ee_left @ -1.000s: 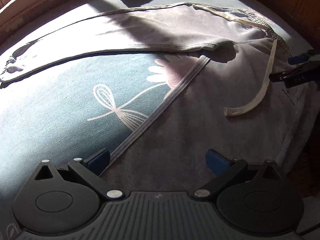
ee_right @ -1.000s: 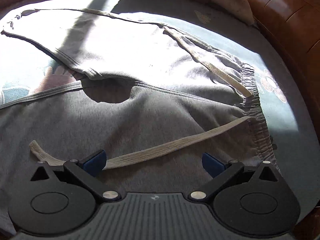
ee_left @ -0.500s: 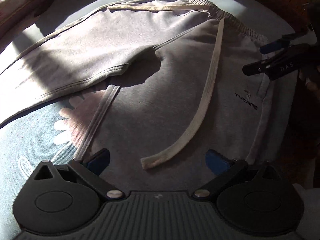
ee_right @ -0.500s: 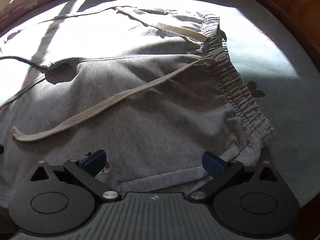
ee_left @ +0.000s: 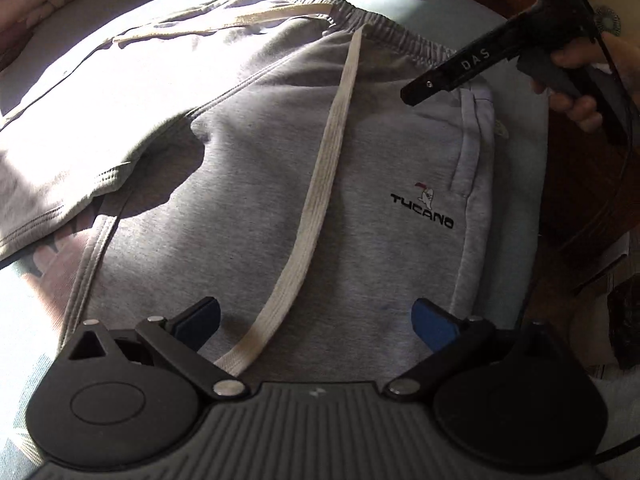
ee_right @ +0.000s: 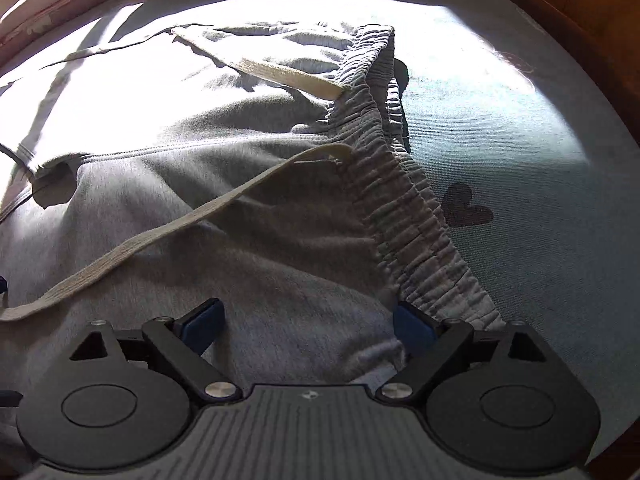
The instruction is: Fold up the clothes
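Grey sweatpants [ee_left: 380, 160] with a black TUCANO logo [ee_left: 424, 216] lie flat on a teal bedsheet [ee_left: 24, 300]. My left gripper [ee_left: 316, 320] hangs open over the upper thigh, and the end of the cream drawstring [ee_left: 324, 168] lies between its fingers. My right gripper [ee_right: 308, 326] is low over the pants' [ee_right: 280, 240] near corner at the gathered waistband [ee_right: 408, 208]. Its jaws are closing with grey cloth between them, the right pad against the waistband edge. In the left wrist view one of its fingers [ee_left: 452, 72] reaches in from the upper right.
A person's hand [ee_left: 580, 108] holds the right gripper's handle. A brown wooden bed frame [ee_right: 600, 20] borders the sheet [ee_right: 520, 160] on the right. The second drawstring end [ee_right: 280, 72] lies across the far leg. Sunlight falls over the far half.
Both grippers have moved along the pants toward the waistband end. The right gripper has come down over the waistband corner and its jaws have narrowed. The drawstring end now lies between the left fingers.
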A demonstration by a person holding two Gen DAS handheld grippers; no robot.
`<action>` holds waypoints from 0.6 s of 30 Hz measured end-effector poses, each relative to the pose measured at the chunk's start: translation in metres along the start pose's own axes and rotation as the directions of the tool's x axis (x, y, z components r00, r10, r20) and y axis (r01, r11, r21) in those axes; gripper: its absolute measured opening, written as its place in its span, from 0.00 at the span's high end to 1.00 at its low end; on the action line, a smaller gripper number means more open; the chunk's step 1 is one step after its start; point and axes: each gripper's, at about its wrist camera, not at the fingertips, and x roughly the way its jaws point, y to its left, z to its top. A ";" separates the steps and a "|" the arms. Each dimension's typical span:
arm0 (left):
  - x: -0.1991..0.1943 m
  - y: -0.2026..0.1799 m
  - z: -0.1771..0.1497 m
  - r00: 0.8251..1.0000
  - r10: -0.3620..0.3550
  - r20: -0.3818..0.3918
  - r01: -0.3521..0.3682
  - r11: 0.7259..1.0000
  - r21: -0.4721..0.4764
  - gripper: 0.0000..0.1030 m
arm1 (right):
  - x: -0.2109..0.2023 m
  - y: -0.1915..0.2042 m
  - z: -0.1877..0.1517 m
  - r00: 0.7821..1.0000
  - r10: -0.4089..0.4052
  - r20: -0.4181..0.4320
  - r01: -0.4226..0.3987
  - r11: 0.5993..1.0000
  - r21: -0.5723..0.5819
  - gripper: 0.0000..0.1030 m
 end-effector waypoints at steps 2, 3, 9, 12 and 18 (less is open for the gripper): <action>-0.005 0.002 0.001 1.000 -0.006 0.017 0.005 1.000 0.025 0.02 | -0.006 -0.002 0.014 0.999 -0.027 0.023 0.027 0.999 0.017 0.19; -0.007 0.002 0.002 1.000 -0.012 0.025 0.011 0.999 0.035 0.02 | -0.008 -0.003 0.022 0.998 -0.043 0.036 0.042 0.999 0.025 0.21; -0.016 0.011 0.012 0.995 -0.043 0.087 0.037 0.997 0.071 0.02 | -0.007 -0.002 0.058 0.987 -0.135 0.090 0.132 0.991 0.037 0.40; -0.008 0.012 0.023 0.993 -0.045 0.109 0.035 0.995 0.089 0.02 | -0.013 0.016 0.064 0.984 -0.113 0.137 0.117 0.993 -0.021 0.40; 0.023 0.008 0.055 0.991 -0.013 0.135 0.002 0.997 0.078 0.02 | 0.001 0.056 0.073 0.985 0.095 0.141 -0.067 0.979 -0.191 0.40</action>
